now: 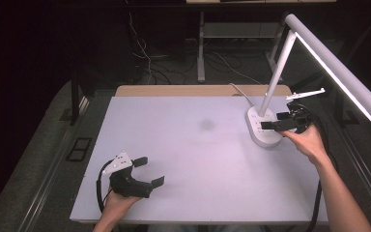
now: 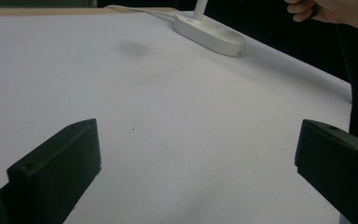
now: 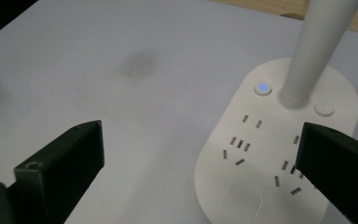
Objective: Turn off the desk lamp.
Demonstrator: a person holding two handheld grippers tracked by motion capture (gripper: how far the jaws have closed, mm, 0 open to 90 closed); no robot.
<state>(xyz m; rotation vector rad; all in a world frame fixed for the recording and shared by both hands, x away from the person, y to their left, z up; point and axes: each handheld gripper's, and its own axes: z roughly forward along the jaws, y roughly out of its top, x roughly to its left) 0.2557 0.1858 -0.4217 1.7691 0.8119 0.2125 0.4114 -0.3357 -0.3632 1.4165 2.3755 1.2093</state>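
Observation:
A white desk lamp (image 1: 280,63) stands at the table's far right, its light bar lit. Its oval base (image 1: 262,126) carries socket slots, a button glowing blue (image 3: 262,87) and a plain round button (image 3: 324,108). My right gripper (image 1: 279,121) hovers open just over the base, with its jaws wide apart on either side of the socket slots (image 3: 240,147). My left gripper (image 1: 149,170) rests open near the front left of the white table (image 1: 193,159), nothing between its jaws. The lamp base (image 2: 209,33) lies far ahead of it, and the person's right hand (image 2: 328,10) is beyond.
A faint dark smudge (image 1: 206,124) marks the tabletop's middle back. The lamp's white cord (image 1: 239,90) runs off the far edge. Cables and desk legs (image 1: 201,48) lie on the dark floor behind.

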